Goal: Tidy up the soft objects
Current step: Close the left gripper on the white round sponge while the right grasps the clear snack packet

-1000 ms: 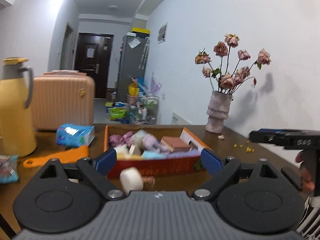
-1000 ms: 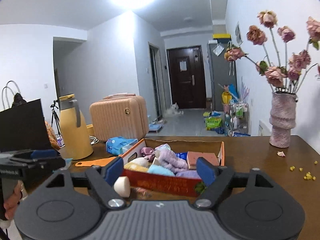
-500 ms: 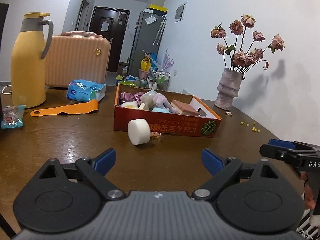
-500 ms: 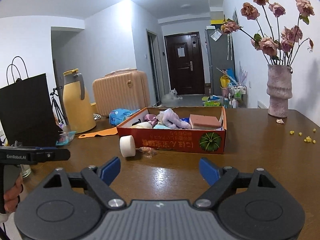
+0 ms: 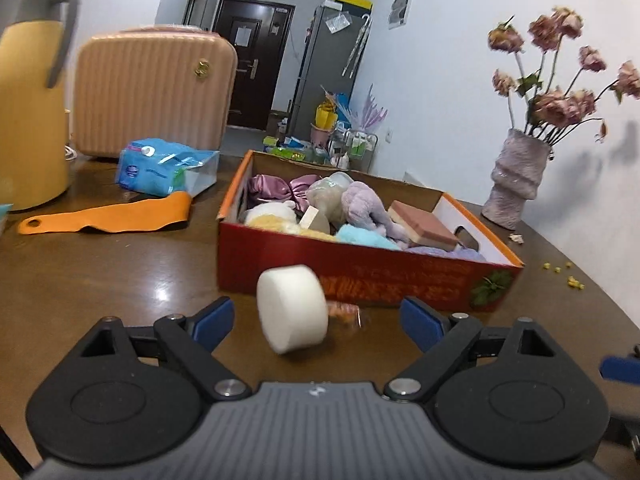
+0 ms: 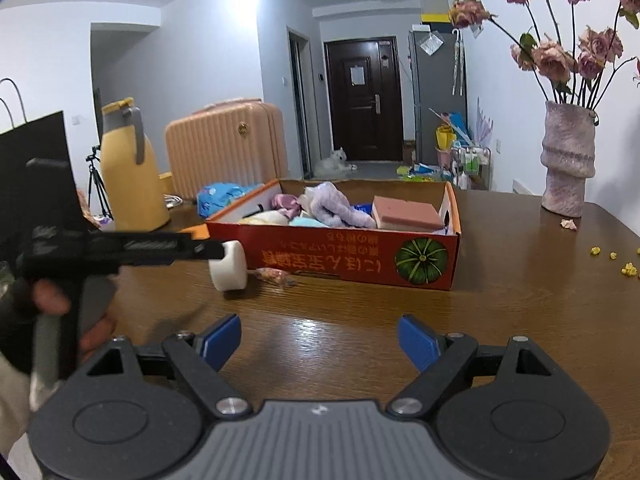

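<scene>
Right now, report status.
Left claw closing around white sponge roll, not gripping. Right claw open, empty. Candy wrapper beside roll, before red box.

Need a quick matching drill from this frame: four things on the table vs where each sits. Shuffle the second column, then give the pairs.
Things:
1. white foam cylinder
2. pink sponge block
3. vase of dried roses
4. orange scraper

Places:
A. inside the red cardboard box
B. far right of the table, near the wall
C. on the table just in front of the box
D. flat on the table left of the box, near the yellow thermos

Pairs: 1-C, 2-A, 3-B, 4-D
</scene>
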A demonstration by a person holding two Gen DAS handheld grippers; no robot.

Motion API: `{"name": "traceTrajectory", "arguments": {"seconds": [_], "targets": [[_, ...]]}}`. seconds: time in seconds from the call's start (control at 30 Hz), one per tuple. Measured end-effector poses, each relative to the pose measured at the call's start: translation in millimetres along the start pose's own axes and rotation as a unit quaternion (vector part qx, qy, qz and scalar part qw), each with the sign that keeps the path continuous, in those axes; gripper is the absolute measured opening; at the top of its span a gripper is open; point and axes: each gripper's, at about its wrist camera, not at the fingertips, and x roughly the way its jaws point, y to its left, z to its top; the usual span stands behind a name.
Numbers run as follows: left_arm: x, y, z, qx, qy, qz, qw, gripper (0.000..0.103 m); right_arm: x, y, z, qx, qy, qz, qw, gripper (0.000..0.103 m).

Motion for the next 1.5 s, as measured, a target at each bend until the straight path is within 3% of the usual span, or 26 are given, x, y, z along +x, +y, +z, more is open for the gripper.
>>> {"name": "traceTrajectory", "arguments": {"seconds": [0.07,0.13,0.2,0.23,0.4,0.6,0.67,0.77,0.9,0.97,1.03,1.13,1.33,1.5], "targets": [[18,2,4,0.004,0.006,0.003,1.0000,0.082,10,-2,2,0.002,0.007,-0.003,1.000,0.085],[32,6,7,0.007,0.015,0.002,0.9999,0.067,20,-3,4,0.000,0.013,-0.004,1.000,0.085],[36,13,6,0.011,0.024,-0.013,0.9996,0.043,31,-3,7,-0.004,0.020,-0.005,1.000,0.085],[35,18,5,0.009,0.027,-0.021,0.9994,0.037,37,-3,8,-0.007,0.023,-0.004,1.000,0.084],[20,41,4,-0.006,0.016,-0.041,0.9990,0.035,77,8,25,-0.037,0.032,0.013,0.999,0.082],[20,71,-1,-0.052,0.030,-0.049,0.9970,0.037,153,32,50,-0.084,0.054,0.045,0.994,0.061],[20,77,-2,-0.066,0.035,-0.060,0.9954,0.039,171,41,54,-0.096,0.061,0.052,0.992,0.060],[18,77,-3,-0.064,0.029,-0.048,0.9963,0.046,192,53,55,-0.111,0.072,0.067,0.989,0.057],[18,80,-2,-0.070,0.028,-0.046,0.9961,0.046,210,64,51,-0.131,0.082,0.069,0.985,0.051],[17,80,-2,-0.069,0.027,-0.045,0.9962,0.045,214,65,47,-0.132,0.090,0.073,0.984,0.044],[17,79,-2,-0.064,0.027,-0.051,0.9962,0.040,215,66,45,-0.135,0.094,0.074,0.984,0.028],[16,73,-3,-0.043,0.026,-0.057,0.9971,0.034,211,66,45,-0.122,0.093,0.082,0.985,0.019],[16,64,-8,-0.010,0.019,-0.050,0.9985,0.031,186,63,35,-0.083,0.086,0.087,0.989,0.018],[-3,56,-12,-0.023,0.024,-0.057,0.9978,0.030,134,53,18,-0.064,0.075,0.076,0.992,0.018]]}}
